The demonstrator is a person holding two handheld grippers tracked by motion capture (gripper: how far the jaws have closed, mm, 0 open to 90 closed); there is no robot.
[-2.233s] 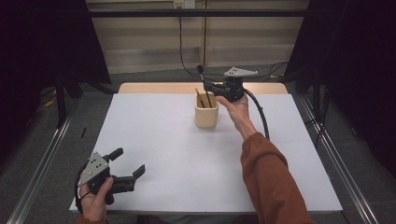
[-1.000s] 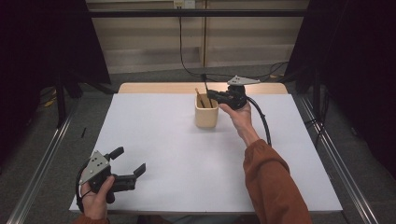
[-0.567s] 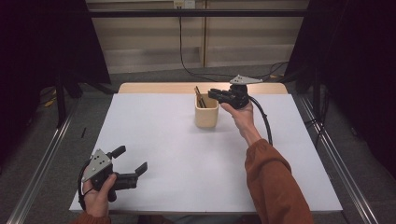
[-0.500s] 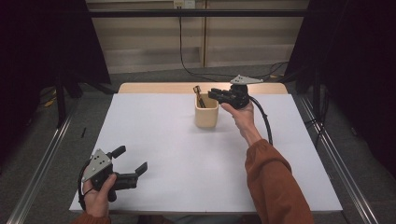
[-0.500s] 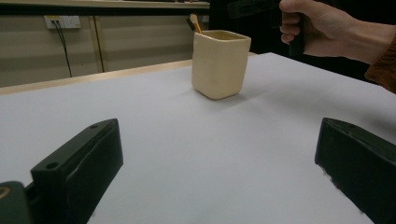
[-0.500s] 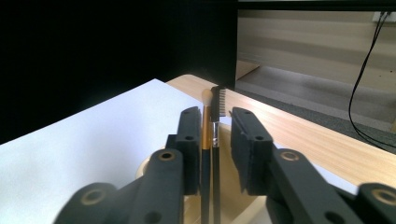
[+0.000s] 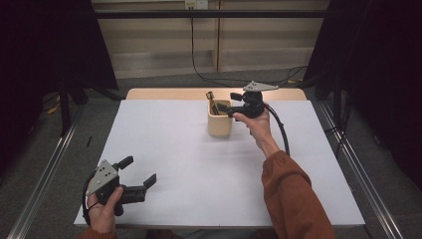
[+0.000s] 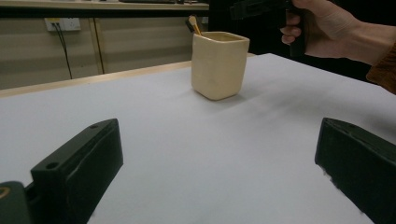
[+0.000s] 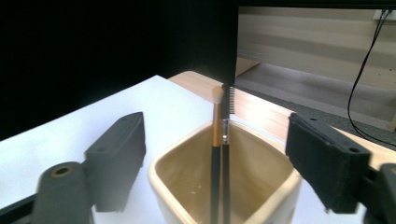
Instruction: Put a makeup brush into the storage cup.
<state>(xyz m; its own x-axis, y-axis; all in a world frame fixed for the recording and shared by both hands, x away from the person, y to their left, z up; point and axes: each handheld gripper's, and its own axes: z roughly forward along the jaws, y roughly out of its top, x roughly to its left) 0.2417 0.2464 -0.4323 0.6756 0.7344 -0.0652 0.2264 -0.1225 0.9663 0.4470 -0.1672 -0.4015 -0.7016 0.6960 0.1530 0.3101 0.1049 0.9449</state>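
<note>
Nearest, at the left corner of the bench (image 7: pixel 164 164), the left gripper (image 7: pixel 138 173) rested in the person's hand with its jaws spread wide and nothing between them, pointing up the white sheet toward the cup (image 8: pixel 218 63). It looked idle.

Farther up, right of centre and close to the far edge, the cream cup (image 7: pixel 220 118) stood upright on the bench. Two makeup brushes (image 9: pixel 218 140) stood in it side by side, leaning on its far wall, their heads poking above the rim: one with a soft tip, one with a small comb-like head.

Just beside the cup on its right, the right gripper (image 7: pixel 234 103) hovered at the rim. Its jaws had just been opening and stood released, one on each side of the cup's mouth, touching neither brush.

My guess was that the dropping-in was done, both brushes being in the cup. What seemed left was to draw the right gripper away; no other brushes lay on the bench.
</note>
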